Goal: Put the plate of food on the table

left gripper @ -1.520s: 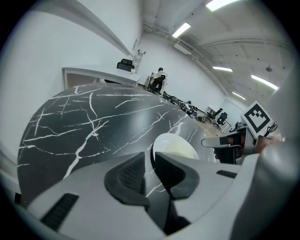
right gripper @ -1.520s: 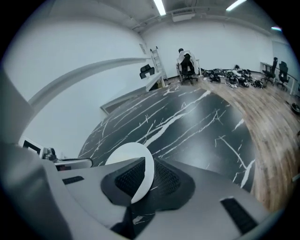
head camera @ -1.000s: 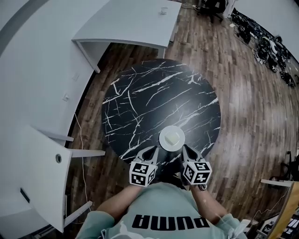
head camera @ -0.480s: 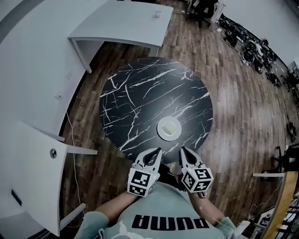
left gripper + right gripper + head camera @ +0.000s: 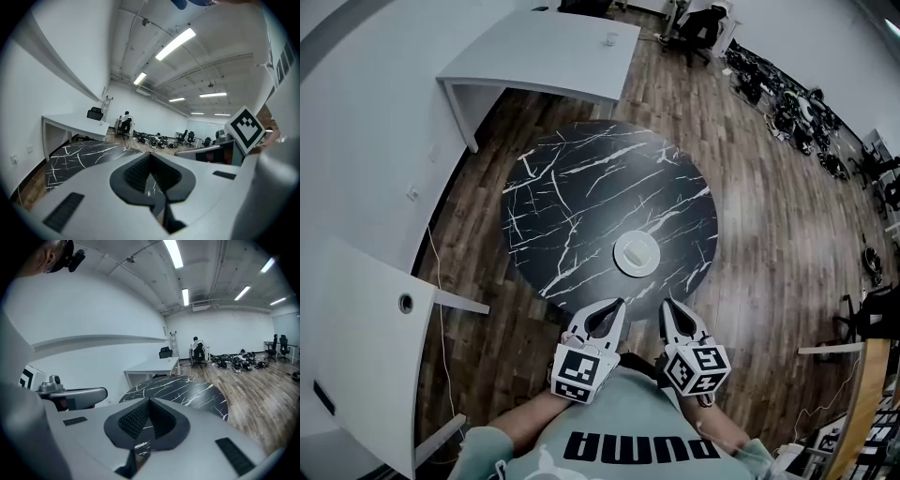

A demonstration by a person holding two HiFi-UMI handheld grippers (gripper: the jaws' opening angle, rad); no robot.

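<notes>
Plate, round and white, sits on veined black marble table.

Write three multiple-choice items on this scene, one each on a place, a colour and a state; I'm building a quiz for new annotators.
1. Where on the round table is the plate?
A) at its centre
B) at its far edge
C) near the edge closest to the person

2. What colour is the tabletop?
A) plain white
B) black with white veins
C) brown

3. How are the left hand-held gripper and the right hand-held gripper?
A) both shut and empty
B) both clamped on the plate
C) both wide open

Answers: C, the head view shows the plate by the near rim; B, the marble pattern is plain; A, each gripper view shows jaws together with nothing between.
</notes>
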